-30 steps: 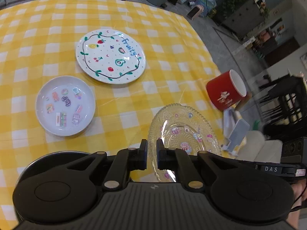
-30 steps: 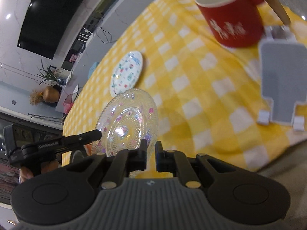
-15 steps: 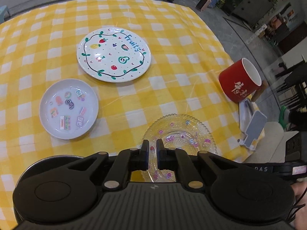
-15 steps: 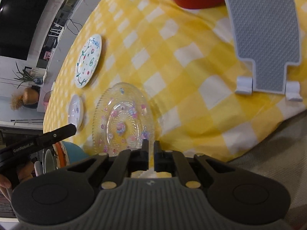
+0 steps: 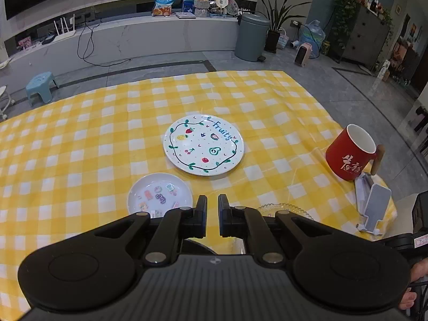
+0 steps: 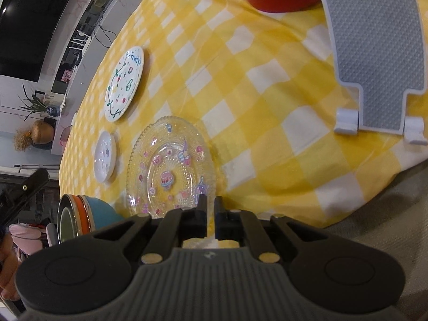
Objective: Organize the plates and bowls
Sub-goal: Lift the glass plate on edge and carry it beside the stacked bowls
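Edge: the clear glass plate with stickers (image 6: pixel 171 171) lies near the counter (image 6: pixel 267 101) edge.
Room: bare yellow checked cloth behind.
Tongs: left tongs (image 5: pixel 212 215) and right tongs (image 6: pixel 210 214) together, empty.

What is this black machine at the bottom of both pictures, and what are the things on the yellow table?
There is no robot. A person holds one hand tool in each hand, and each carries a camera looking forward along its tongs. The left tongs and the right tongs are both shut and hold nothing; the right ones sit at the near rim of the glass plate. On the checked tablecloth lie a fruit plate, a small white plate, a red mug and a grey phone stand. Stacked bowls stand at the table edge in the right view.
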